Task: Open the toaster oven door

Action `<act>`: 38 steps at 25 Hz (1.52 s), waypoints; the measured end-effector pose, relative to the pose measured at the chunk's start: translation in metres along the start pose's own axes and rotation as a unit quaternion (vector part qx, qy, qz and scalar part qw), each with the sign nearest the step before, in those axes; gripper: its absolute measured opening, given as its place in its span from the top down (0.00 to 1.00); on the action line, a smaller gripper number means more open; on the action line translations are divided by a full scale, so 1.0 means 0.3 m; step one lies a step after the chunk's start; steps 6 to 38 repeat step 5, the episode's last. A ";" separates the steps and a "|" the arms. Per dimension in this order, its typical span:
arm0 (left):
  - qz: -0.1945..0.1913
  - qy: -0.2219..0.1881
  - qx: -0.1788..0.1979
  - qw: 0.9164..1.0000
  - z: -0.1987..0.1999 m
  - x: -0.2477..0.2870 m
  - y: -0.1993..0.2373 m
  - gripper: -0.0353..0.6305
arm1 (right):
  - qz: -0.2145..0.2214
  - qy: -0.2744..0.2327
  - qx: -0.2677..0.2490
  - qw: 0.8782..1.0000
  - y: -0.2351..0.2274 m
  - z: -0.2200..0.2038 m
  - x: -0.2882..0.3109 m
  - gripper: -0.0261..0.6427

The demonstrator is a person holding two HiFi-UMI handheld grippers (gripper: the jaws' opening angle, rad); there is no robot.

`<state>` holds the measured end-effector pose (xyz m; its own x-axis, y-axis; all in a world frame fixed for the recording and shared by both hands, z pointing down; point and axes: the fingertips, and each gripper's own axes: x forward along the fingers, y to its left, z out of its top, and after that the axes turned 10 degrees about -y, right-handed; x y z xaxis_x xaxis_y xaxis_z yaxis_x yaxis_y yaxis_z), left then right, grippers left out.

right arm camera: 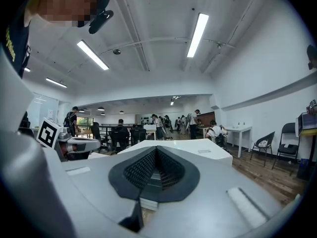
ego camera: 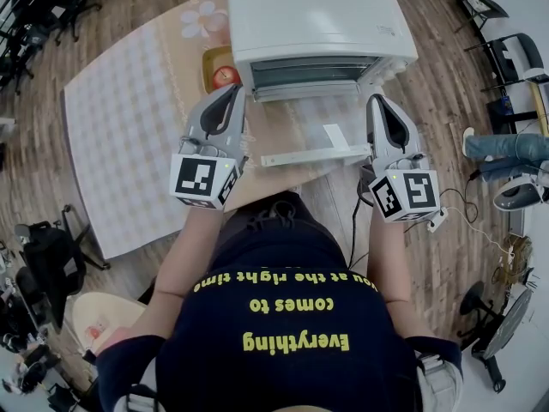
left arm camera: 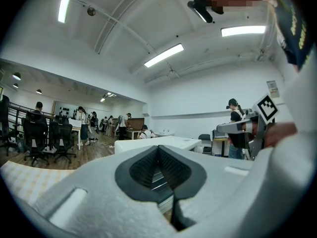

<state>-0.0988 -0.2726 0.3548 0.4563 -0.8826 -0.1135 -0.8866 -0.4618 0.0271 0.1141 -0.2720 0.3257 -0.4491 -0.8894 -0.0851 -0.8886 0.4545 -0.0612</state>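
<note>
Nearest the person, both claws sit level, flanking the work. The left claw (ego camera: 237, 91) is pressed together with nothing pinched, at 9 o'clock of the door handle (ego camera: 317, 154). The right claw (ego camera: 376, 101), also squeezed shut and empty, is at 3 o'clock, just beside the handle's end; I can't tell if they touch. Between them the door (ego camera: 319, 127) looks dropped flat, so I judge the job done. At 12 o'clock, the toaster oven (ego camera: 317, 15) sits on the tabletop (ego camera: 129, 127), mouth open.

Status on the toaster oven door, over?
Left gripper and right gripper shut, empty. Toaster oven door appears folded down, open. Nothing in the way.
</note>
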 end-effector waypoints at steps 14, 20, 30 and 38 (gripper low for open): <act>0.000 0.001 -0.001 1.000 -0.005 -0.001 0.002 0.94 | -0.002 -0.001 0.000 1.000 -0.001 -0.001 0.002 0.94; 0.000 0.001 -0.001 1.000 -0.005 -0.001 0.002 0.94 | -0.002 -0.001 0.000 1.000 -0.001 -0.001 0.002 0.94; 0.000 0.001 -0.001 1.000 -0.005 -0.001 0.002 0.94 | -0.002 -0.001 0.000 1.000 -0.001 -0.001 0.002 0.94; 0.000 0.001 -0.001 1.000 -0.005 -0.001 0.002 0.94 | -0.002 -0.001 0.000 1.000 -0.001 -0.001 0.002 0.94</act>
